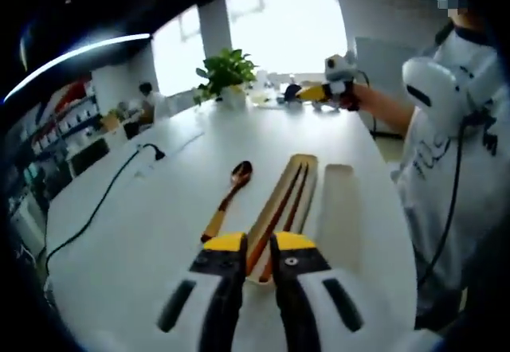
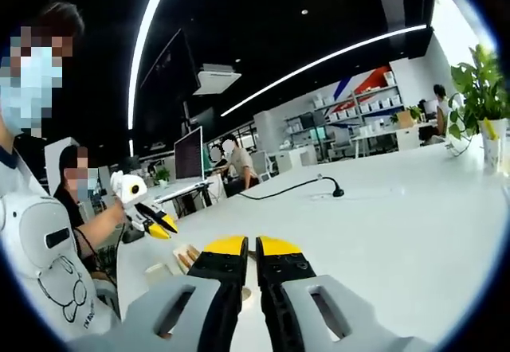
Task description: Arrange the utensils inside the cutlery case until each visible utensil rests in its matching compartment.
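One spoon (image 1: pixel 229 196) is being left on the table (image 1: pixel 159 209) beside the cutlery case (image 1: pixel 288 201), and with both grippers (image 1: pixel 256 250) (image 2: pixel 241 256) nearly clenched and empty, it risks being pushed away.

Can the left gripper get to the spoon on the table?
Probably yes. The spoon lies bare on the white table, just beyond the left gripper and left of the cutlery case. Nothing sits between them, though the jaws look shut and would need to open first.
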The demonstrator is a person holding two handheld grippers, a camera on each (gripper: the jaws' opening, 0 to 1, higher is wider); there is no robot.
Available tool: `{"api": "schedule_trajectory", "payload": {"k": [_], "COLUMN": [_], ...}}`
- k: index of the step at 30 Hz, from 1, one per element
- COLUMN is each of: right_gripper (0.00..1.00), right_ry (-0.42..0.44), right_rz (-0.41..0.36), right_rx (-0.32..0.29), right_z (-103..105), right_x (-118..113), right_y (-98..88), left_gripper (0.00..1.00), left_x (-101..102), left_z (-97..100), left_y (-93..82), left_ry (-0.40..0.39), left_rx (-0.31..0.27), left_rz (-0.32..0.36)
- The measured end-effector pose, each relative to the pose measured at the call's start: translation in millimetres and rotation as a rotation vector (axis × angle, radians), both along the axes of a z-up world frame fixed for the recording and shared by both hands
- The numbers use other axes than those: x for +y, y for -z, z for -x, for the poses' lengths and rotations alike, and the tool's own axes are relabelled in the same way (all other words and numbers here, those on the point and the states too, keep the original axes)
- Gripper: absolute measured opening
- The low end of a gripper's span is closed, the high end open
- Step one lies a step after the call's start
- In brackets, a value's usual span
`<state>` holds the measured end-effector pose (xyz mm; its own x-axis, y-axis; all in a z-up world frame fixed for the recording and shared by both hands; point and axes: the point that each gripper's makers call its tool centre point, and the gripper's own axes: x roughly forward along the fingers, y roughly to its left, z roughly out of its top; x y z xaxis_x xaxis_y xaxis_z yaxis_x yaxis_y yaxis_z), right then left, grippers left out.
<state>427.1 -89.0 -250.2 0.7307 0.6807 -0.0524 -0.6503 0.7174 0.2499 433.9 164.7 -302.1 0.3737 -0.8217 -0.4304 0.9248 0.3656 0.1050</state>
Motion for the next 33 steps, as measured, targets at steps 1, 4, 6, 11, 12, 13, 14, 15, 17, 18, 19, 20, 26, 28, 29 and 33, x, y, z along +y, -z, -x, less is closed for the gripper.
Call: {"api": "schedule_trajectory", "payload": {"k": [1,4,6,11,12,13,14,15,17,18,19,20,26,28,29,33], "right_gripper": [0.04,0.05,0.05,0.05,0.05,0.05,0.05,0.05,0.06,0.06,0.08,0.09,0.12,0.12,0.12,0.12], "right_ry": [0.004,0.027,0.045,0.079,0.085,0.092,0.1,0.109,0.122,0.132,0.143,0.154,0.177,0.177,0.178,0.177], "right_rz": [-0.004,-0.035,-0.073,-0.097,-0.103,-0.108,-0.111,-0.113,-0.11,-0.102,-0.092,-0.084,-0.089,-0.095,-0.097,-0.098], "right_rx": [-0.002,-0.006,-0.016,-0.04,-0.043,-0.046,-0.051,-0.061,-0.075,-0.087,-0.098,-0.106,-0.104,-0.096,-0.093,-0.081], "right_z": [-1.2,-6.4,-8.8,-11.8,-12.3,-12.9,-13.2,-13.5,-13.1,-13.4,-14.2,-15.0,-21.7,-23.3,-24.1,-28.0], "right_x": [-0.3,-4.1,-6.4,-11.8,-13.7,-15.3,-16.7,-18.3,-18.7,-19.0,-19.7,-20.4,-19.7,-18.4,-17.4,-13.7], "right_y": [-0.1,-2.2,-7.0,-14.0,-15.1,-16.1,-17.3,-19.4,-21.9,-23.2,-23.9,-24.1,-19.2,-17.2,-16.3,-13.1], "left_gripper": [0.11,0.11,0.11,0.11,0.11,0.11,0.11,0.11,0.11,0.12,0.12,0.12,0.15,0.15,0.15,0.14], "left_x": [-0.3,-2.6,-2.8,-4.1,-3.6,-3.7,-1.8,0.4,3.6,5.0,5.0,5.0,4.8,8.0,10.8,22.4], "left_z": [-1.8,-8.0,-12.4,-8.6,-8.9,-8.0,-8.8,-10.1,-10.5,-10.2,-9.4,-7.5,3.5,5.3,5.5,5.8], "left_y": [-3.2,-14.8,-20.9,-41.2,-49.2,-56.4,-62.8,-68.5,-74.2,-76.4,-76.9,-76.3,-74.4,-73.0,-72.1,-72.1], "left_ry": [-0.013,-0.066,-0.097,-0.127,-0.14,-0.148,-0.169,-0.187,-0.225,-0.238,-0.255,-0.264,-0.304,-0.319,-0.328,-0.361], "left_rx": [0.0,0.023,-0.001,-0.026,-0.031,-0.034,-0.033,-0.045,-0.051,-0.066,-0.076,-0.078,-0.108,-0.108,-0.11,-0.134], "left_rz": [0.031,0.147,0.181,0.264,0.304,0.344,0.382,0.413,0.455,0.467,0.474,0.474,0.494,0.504,0.508,0.524]}}
